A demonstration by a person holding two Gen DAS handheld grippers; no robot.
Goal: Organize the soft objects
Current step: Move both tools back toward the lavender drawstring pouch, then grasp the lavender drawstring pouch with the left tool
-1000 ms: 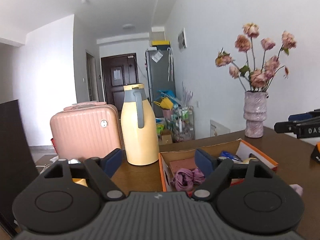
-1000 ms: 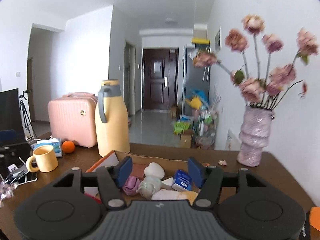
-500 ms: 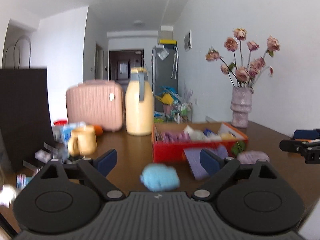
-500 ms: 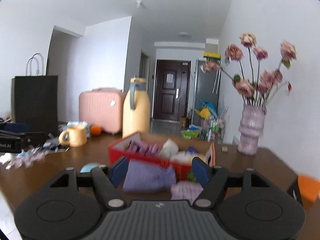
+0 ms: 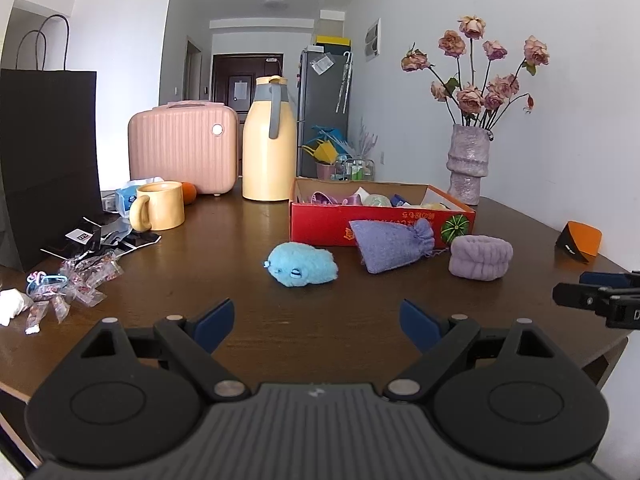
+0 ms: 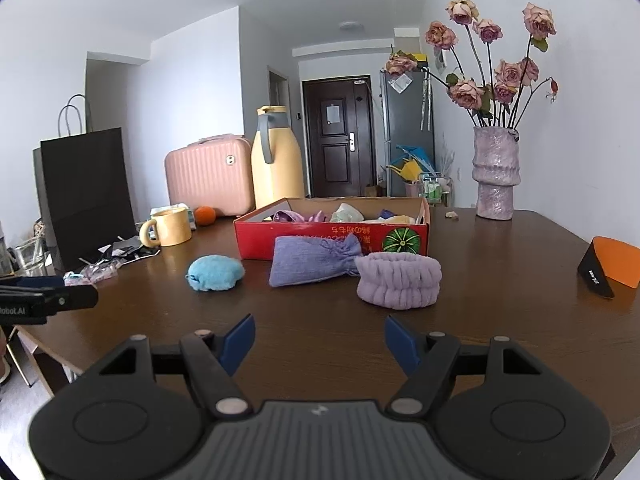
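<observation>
Backing off from the box (image 5: pixel 382 220), both claws, left (image 5: pixel 316 322) and right (image 6: pixel 320 340), are hanging wide and empty; blue plush (image 5: pixel 302 264), purple pouch (image 6: pixel 312 260) and headband (image 6: pixel 398 278) are sitting ahead, awaiting pickup.

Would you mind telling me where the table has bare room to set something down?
Free: the near strip before the blue plush, pouch and headband, and between headband and orange stand. Crowded: the left side, around the mug and wrappers.

mug (image 5: pixel 162 206), thermos (image 5: pixel 269 140), vase (image 5: pixel 469 164) (dried roses)
</observation>
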